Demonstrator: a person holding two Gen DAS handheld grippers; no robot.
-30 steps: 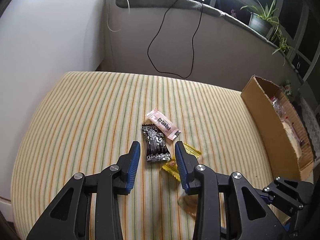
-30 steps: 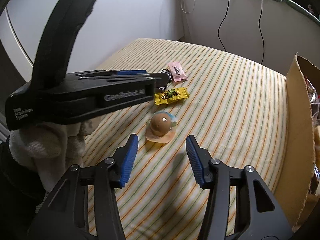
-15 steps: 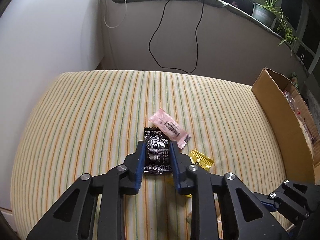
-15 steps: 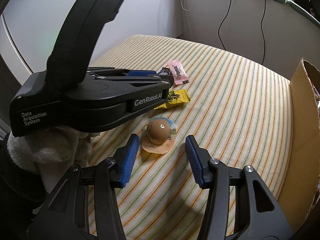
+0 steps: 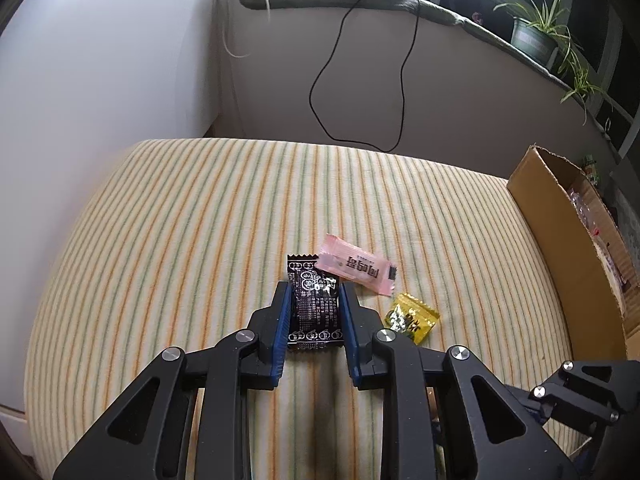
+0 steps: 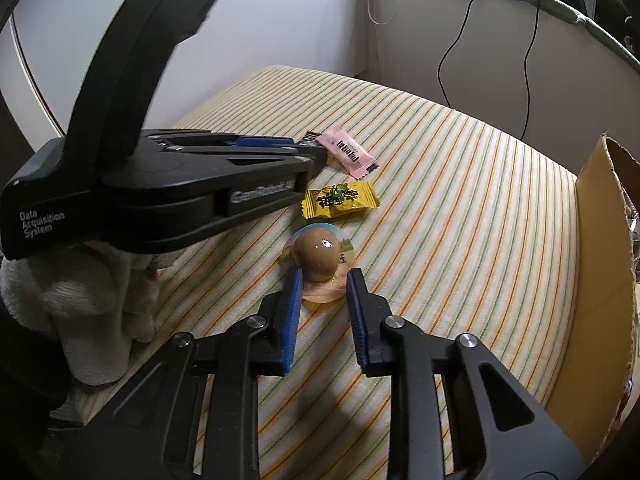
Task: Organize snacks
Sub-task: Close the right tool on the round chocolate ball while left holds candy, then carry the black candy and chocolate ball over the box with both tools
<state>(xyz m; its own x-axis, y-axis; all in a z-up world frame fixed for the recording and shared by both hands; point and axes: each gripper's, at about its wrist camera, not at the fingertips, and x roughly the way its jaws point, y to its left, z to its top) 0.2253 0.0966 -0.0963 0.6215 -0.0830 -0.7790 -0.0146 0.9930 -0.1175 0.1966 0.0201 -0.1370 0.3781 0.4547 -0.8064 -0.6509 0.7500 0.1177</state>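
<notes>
On the striped cloth, a black snack packet (image 5: 315, 308) lies between the fingers of my left gripper (image 5: 314, 292), which closes on its two long edges. A pink packet (image 5: 357, 270) overlaps its far right corner, and a yellow packet (image 5: 411, 318) lies to the right. In the right wrist view my right gripper (image 6: 323, 276) straddles a brown egg-shaped snack in a clear wrapper (image 6: 319, 256), its pads close to its sides. The yellow packet (image 6: 340, 199) and the pink packet (image 6: 349, 151) lie beyond it.
An open cardboard box (image 5: 568, 240) with wrapped snacks inside stands at the right edge of the cloth; it also shows in the right wrist view (image 6: 592, 280). The left gripper's body (image 6: 160, 184) fills the left of the right view. A wall with a hanging black cable (image 5: 360, 80) lies behind.
My left gripper moved forward over the black packet and narrowed onto it. My right gripper moved forward to the egg snack and narrowed around it.
</notes>
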